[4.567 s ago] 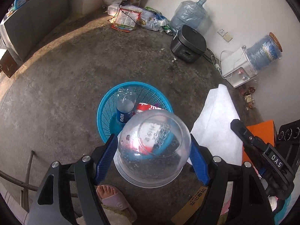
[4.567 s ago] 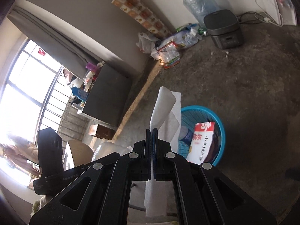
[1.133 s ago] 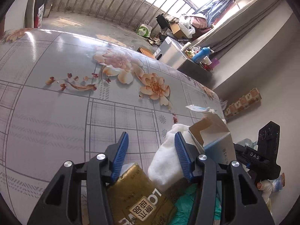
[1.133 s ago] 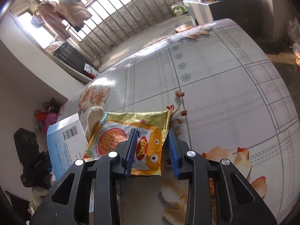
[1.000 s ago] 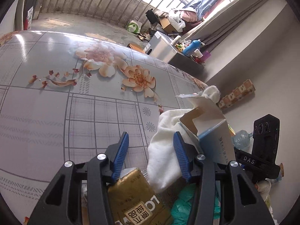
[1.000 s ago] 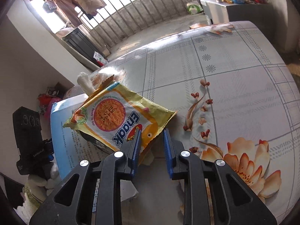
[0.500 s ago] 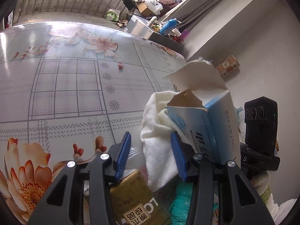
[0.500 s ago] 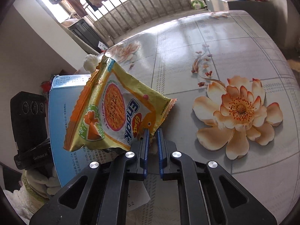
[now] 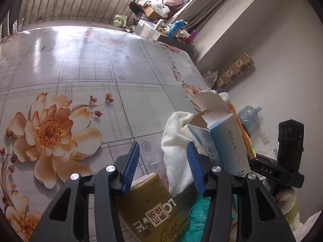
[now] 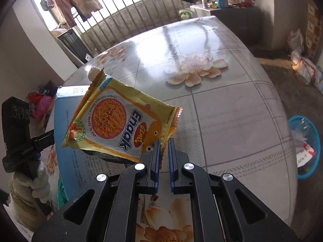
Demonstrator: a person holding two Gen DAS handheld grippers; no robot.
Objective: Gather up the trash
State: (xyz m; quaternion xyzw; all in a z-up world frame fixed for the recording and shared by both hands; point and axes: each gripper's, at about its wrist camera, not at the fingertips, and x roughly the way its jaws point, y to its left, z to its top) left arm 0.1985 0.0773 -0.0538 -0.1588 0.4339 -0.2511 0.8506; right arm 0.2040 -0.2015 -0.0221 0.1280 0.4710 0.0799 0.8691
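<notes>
A flower-patterned desk gleams under daylight from the barred window beyond it; a grey cabinet stands beside that window.

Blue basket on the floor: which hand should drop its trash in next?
Right, probably. Its fingers already pinch the snack packet, and the basket shows in its view. The left gripper holds nothing.

left gripper jaws apart, right gripper clamped
</notes>
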